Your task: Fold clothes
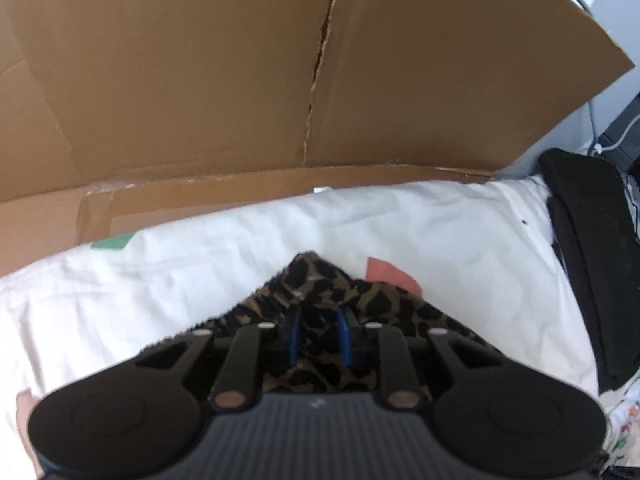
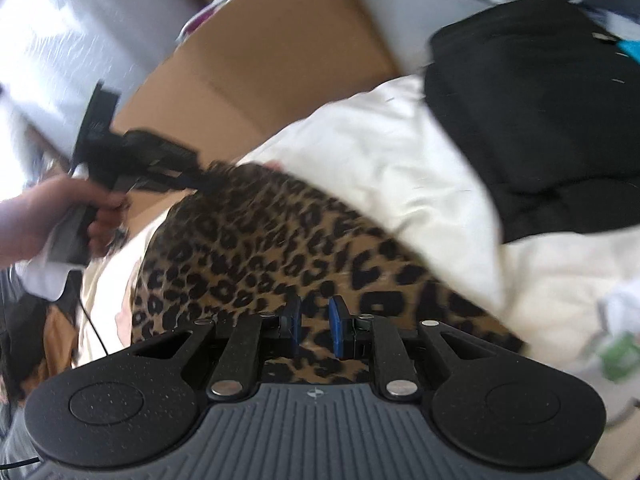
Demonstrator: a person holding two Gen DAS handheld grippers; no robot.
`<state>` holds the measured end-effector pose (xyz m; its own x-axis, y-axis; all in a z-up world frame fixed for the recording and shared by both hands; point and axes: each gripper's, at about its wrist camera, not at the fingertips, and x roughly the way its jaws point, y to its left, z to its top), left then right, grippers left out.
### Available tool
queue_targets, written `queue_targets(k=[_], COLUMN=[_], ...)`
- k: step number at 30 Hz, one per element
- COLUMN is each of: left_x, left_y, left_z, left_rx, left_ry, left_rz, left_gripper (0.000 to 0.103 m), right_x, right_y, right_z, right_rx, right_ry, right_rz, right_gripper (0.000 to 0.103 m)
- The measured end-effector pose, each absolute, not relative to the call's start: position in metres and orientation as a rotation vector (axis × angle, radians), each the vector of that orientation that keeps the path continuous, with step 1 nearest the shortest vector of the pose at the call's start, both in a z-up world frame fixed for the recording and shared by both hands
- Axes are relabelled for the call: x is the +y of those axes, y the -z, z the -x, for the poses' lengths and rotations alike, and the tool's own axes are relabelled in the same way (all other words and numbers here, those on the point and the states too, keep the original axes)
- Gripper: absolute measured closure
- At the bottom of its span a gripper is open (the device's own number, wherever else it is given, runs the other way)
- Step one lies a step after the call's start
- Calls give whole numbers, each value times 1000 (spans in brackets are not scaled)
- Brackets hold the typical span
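The leopard-print garment is lying stretched between the two grippers over a white sheet that is covering what looks like a bed, with a cardboard wall standing along the bed's far edge. A folded black garment is sitting at the far right corner of the bed, well apart from the work.

The left gripper is holding one end of the print cloth: in the right wrist view that same gripper, held in a person's hand, is lifting a bunched tip of fabric toward the cardboard side. Its jaws are standing narrowly apart with print cloth running up between the blue pads, so they seem to be pinching it.

The right gripper is sitting at the opposite end, its jaws likewise close together with cloth between and under them; the picture is blurred, so I am reading that as a grip rather than seeing it plainly.

The garment's long axis is therefore running from gripper to gripper, slanting from the near edge of the bed up toward the far left. Both hands are at an end, neither nearer the middle, so any fold is turning on bringing one held end along that axis toward the other. Whether the cloth is being spread out or doubled over, I cannot tell.
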<state>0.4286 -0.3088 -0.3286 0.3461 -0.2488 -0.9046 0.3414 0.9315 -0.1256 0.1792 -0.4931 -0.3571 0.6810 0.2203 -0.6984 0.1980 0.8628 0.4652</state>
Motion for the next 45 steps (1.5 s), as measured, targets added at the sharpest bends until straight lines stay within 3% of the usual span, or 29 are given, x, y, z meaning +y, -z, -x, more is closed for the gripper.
queue_targets(k=[7, 10, 22, 31, 45], left_x=[-309, -312, -338, -391, -428], left_y=[336, 336, 310, 347, 365], left_z=[-439, -441, -409, -349, -347], left_rx=[1130, 1117, 1077, 1170, 1103], left_ry=[418, 430, 563, 725, 731], left_rz=[-94, -114, -141, -271, -322], left_gripper=[82, 82, 83, 83, 83], right_x=[-479, -489, -501, -500, -508], right_y=[375, 379, 379, 382, 384], right_z=[-214, -213, -216, -220, -229], right_rx=[908, 910, 889, 881, 889], right_ry=[-44, -10, 55, 57, 68], right_rz=[-439, -417, -391, -387, -428], right_gripper=[87, 99, 99, 100, 99])
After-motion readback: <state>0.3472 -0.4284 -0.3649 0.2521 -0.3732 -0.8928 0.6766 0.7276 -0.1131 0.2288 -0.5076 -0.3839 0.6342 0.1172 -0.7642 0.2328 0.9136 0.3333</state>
